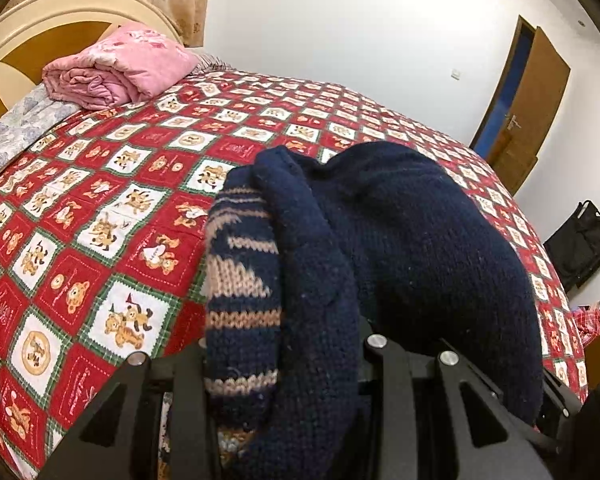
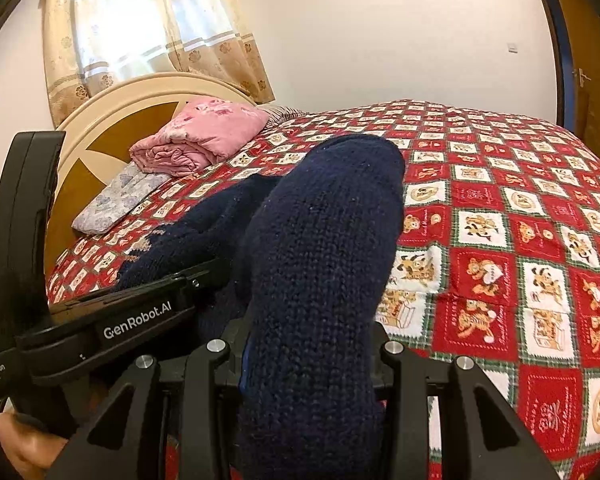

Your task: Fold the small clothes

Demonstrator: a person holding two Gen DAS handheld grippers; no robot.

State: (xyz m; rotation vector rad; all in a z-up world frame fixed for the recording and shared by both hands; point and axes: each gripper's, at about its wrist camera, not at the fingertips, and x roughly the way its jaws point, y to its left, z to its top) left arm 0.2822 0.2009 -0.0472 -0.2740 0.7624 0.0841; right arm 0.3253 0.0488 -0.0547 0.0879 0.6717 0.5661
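Observation:
A small navy knitted sweater [image 1: 412, 240] with tan stripes [image 1: 240, 276] is bunched over my left gripper [image 1: 288, 364], which is shut on it; the fingertips are hidden under the wool. In the right wrist view the same sweater [image 2: 324, 264] drapes over my right gripper [image 2: 304, 360], which is also shut on it, fingertips hidden. The left gripper's black body [image 2: 112, 320] shows at the left of that view, close beside the right one. The sweater is held above the bed.
A bed with a red patchwork bear quilt [image 1: 100, 216] lies below. A folded pink blanket [image 1: 120, 68] and a pale floral pillow [image 1: 16, 132] sit by the cream headboard [image 2: 112, 108]. A black bag [image 1: 580, 240] and a wooden door [image 1: 528, 100] stand at the right.

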